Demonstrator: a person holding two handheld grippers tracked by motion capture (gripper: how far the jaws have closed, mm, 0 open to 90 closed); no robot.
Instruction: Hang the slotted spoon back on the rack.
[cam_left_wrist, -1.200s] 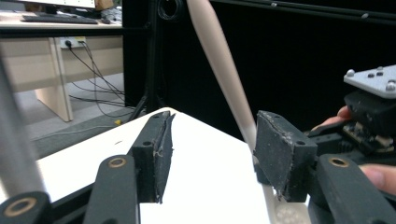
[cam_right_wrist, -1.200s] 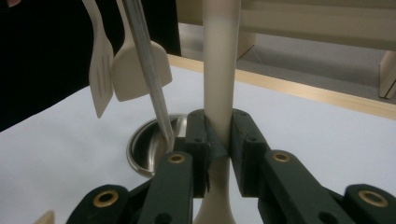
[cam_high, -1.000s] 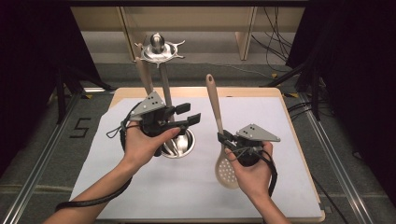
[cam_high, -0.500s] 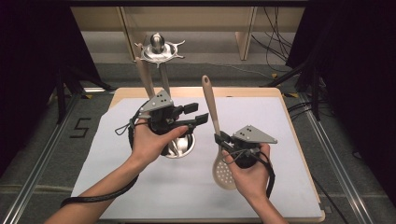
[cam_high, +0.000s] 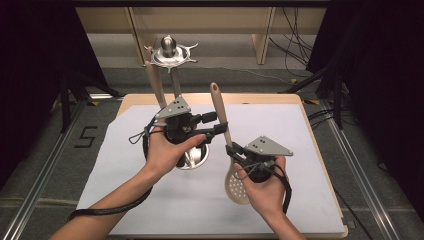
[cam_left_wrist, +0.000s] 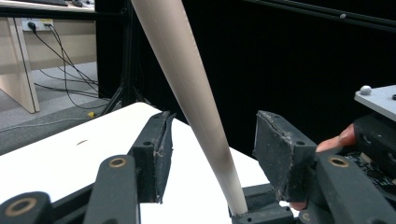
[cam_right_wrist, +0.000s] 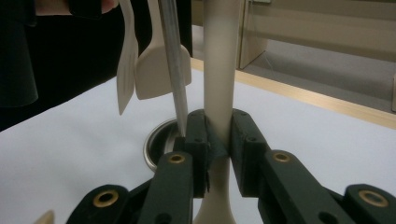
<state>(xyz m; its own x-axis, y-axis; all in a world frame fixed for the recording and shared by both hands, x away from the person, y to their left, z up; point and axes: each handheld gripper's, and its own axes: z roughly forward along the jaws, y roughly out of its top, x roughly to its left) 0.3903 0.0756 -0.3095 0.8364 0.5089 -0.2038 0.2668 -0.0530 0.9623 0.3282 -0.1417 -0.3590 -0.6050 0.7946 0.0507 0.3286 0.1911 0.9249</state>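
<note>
A beige slotted spoon (cam_high: 237, 186) stands tilted, head low and handle (cam_high: 218, 107) leaning up and away. My right gripper (cam_high: 235, 150) is shut on the handle just above the head; in the right gripper view (cam_right_wrist: 218, 142) both pads press the handle (cam_right_wrist: 220, 56). My left gripper (cam_high: 216, 124) reaches in from the left higher up the handle. In the left gripper view (cam_left_wrist: 217, 156) its jaws are open, and the handle (cam_left_wrist: 194, 93) passes between them with a gap on each side.
A metal utensil stand rises behind my left hand: round base (cam_high: 196, 159), pole (cam_high: 175, 85), hook ring on top (cam_high: 170, 52). A wooden utensil (cam_high: 154, 80) hangs from it, and pale spatulas (cam_right_wrist: 159, 70) hang beside the pole (cam_right_wrist: 172, 70). White paper (cam_high: 300, 150) covers the wooden table.
My left gripper has moved right, and the spoon handle has leaned a little to the left. The handle now lies between the left jaws. The right grip is unchanged.
</note>
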